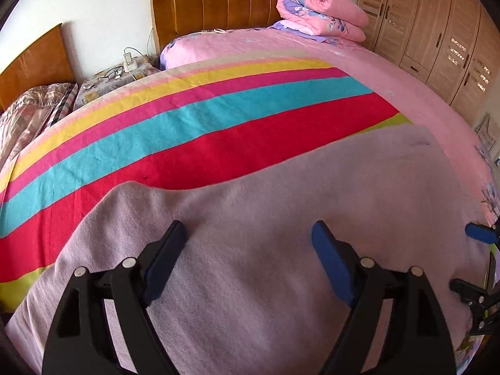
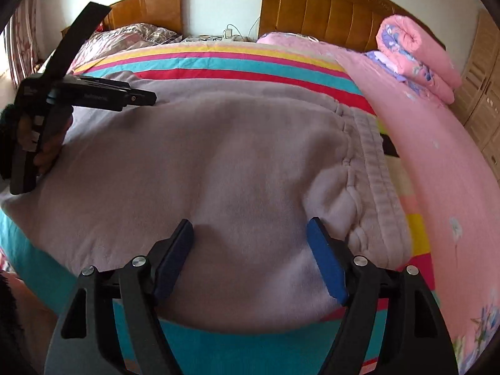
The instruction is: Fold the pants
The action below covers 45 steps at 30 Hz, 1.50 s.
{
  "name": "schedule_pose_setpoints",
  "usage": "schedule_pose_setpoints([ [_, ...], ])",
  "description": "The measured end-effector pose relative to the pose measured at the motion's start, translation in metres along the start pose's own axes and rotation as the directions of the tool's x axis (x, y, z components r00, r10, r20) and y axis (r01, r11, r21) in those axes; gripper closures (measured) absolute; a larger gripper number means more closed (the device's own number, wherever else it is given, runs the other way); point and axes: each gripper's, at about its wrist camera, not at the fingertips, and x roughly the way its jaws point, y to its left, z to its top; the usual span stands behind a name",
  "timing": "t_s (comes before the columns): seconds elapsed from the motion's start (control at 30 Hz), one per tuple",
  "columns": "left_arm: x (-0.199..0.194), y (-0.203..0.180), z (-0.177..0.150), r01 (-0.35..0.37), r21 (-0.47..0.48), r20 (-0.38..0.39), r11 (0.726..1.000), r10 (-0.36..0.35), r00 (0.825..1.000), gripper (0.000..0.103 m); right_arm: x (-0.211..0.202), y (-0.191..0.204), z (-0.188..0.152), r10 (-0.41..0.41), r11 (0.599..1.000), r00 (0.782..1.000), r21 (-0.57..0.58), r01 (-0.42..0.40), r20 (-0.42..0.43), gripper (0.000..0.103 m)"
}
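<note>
The lilac fleece pants [image 2: 218, 162] lie flat across the striped bedsheet [image 2: 237, 62], with their elastic waistband [image 2: 375, 168] at the right. In the right wrist view my right gripper [image 2: 250, 228] stands open just above the near edge of the pants, beside the waistband, with no cloth pinched between its blue pads. My left gripper [image 1: 250, 231] is open too and hovers over the smooth leg part of the pants [image 1: 281, 187]. A hand holds that left gripper [image 2: 147, 98] at the far left of the garment. The right gripper's blue pad [image 1: 481, 234] peeks in at the right edge.
A rolled pink floral quilt [image 1: 322, 9] sits by the brown headboard [image 1: 218, 0]. A pink cover [image 1: 406, 78] runs along the bed's right side, with wooden wardrobes [image 1: 443, 37] beyond. A bedside table [image 1: 115, 78] with glasses and a charger stands left, next to a second bed [image 1: 31, 112].
</note>
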Motion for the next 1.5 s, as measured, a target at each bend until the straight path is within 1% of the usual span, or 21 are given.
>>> schedule_pose_setpoints([
  [0.07,0.004,-0.002,0.001,-0.017,0.014,-0.009,1.000,0.018,1.000,0.013,-0.002,-0.004,-0.001,0.026,1.000,0.999,0.007,-0.026,-0.023,0.031],
  [0.13,0.006,-0.006,0.002,-0.040,0.026,-0.010,0.999,0.040,0.999,0.011,-0.007,0.003,0.006,-0.007,1.000,0.999,-0.002,0.007,-0.033,0.032],
  [0.27,0.007,-0.002,0.002,-0.028,0.013,-0.006,1.000,0.028,1.000,0.011,-0.012,0.011,0.028,0.032,0.999,0.998,0.023,-0.033,0.053,0.030],
  [0.37,0.006,-0.002,0.001,-0.033,0.012,-0.001,0.999,0.033,0.999,0.010,0.012,0.023,0.022,0.006,1.000,0.999,-0.029,-0.007,-0.047,0.026],
  [0.43,0.000,0.003,0.000,-0.001,-0.008,0.007,1.000,0.001,1.000,0.010,0.010,0.019,0.019,0.029,1.000,0.999,-0.010,-0.029,-0.036,0.025],
  [0.5,-0.020,0.015,-0.002,-0.039,-0.047,0.036,0.998,0.040,0.999,0.011,0.007,0.019,0.023,0.009,1.000,0.997,-0.020,-0.010,-0.080,0.025],
  [0.57,-0.060,0.036,-0.007,-0.020,-0.096,0.126,0.995,0.032,0.992,0.010,0.003,0.023,0.032,-0.062,0.998,0.994,-0.034,0.059,-0.094,0.025],
  [0.63,-0.106,0.069,-0.023,-0.013,-0.167,0.204,0.986,0.047,0.978,0.008,-0.009,0.034,0.052,-0.068,0.996,0.997,-0.057,0.066,-0.036,0.025],
  [0.7,-0.152,0.111,-0.051,-0.060,-0.252,0.257,0.966,0.127,0.958,0.006,-0.020,0.058,0.080,0.002,0.994,0.999,-0.106,0.003,0.046,0.025],
  [0.77,-0.200,0.159,-0.092,-0.111,-0.381,0.281,0.918,0.229,0.932,0.003,-0.026,0.100,0.115,0.113,0.975,0.989,-0.203,-0.091,0.100,0.025],
  [0.83,-0.246,0.209,-0.144,-0.159,-0.530,0.270,0.833,0.343,0.899,0.003,-0.028,0.161,0.147,0.265,0.914,0.957,-0.348,-0.209,0.121,0.025],
  [0.9,-0.286,0.256,-0.205,-0.214,-0.678,0.212,0.703,0.467,0.859,0.003,-0.025,0.231,0.172,0.396,0.822,0.913,-0.482,-0.304,0.099,0.025],
  [0.97,-0.317,0.298,-0.266,-0.225,-0.795,0.141,0.563,0.533,0.834,0.004,-0.018,0.310,0.194,0.505,0.703,0.862,-0.601,-0.380,0.046,0.025],
  [1.03,-0.338,0.333,-0.322,-0.205,-0.884,0.072,0.419,0.557,0.827,0.005,-0.006,0.388,0.213,0.603,0.558,0.797,-0.692,-0.459,-0.042,0.025],
  [1.1,-0.352,0.357,-0.365,-0.144,-0.933,0.064,0.329,0.546,0.835,0.012,0.011,0.464,0.229,0.650,0.439,0.744,-0.723,-0.533,-0.154,0.026],
  [1.17,-0.362,0.372,-0.392,-0.076,-0.956,0.091,0.284,0.533,0.841,0.022,0.029,0.536,0.241,0.659,0.345,0.706,-0.729,-0.591,-0.260,0.031],
  [1.23,-0.363,0.384,-0.404,-0.027,-0.960,0.127,0.278,0.522,0.844,0.035,0.049,0.599,0.250,0.637,0.287,0.682,-0.710,-0.643,-0.360,0.033],
  [1.27,-0.362,0.387,-0.406,-0.018,-0.960,0.135,0.280,0.517,0.845,0.039,0.053,0.627,0.245,0.626,0.267,0.675,-0.705,-0.657,-0.392,0.039],
  [1.3,-0.358,0.390,-0.404,-0.009,-0.959,0.144,0.284,0.513,0.846,0.040,0.059,0.651,0.244,0.619,0.257,0.673,-0.705,-0.661,-0.405,0.041],
  [1.37,-0.352,0.396,-0.401,-0.005,-0.960,0.145,0.280,0.511,0.847,0.040,0.074,0.680,0.242,0.614,0.244,0.648,-0.673,-0.699,-0.450,0.050],
  [1.5,-0.337,0.411,-0.402,-0.011,-0.978,0.099,0.209,0.509,0.855,0.040,0.092,0.719,0.240,0.610,0.220,0.616,-0.640,-0.737,-0.499,0.055],
])
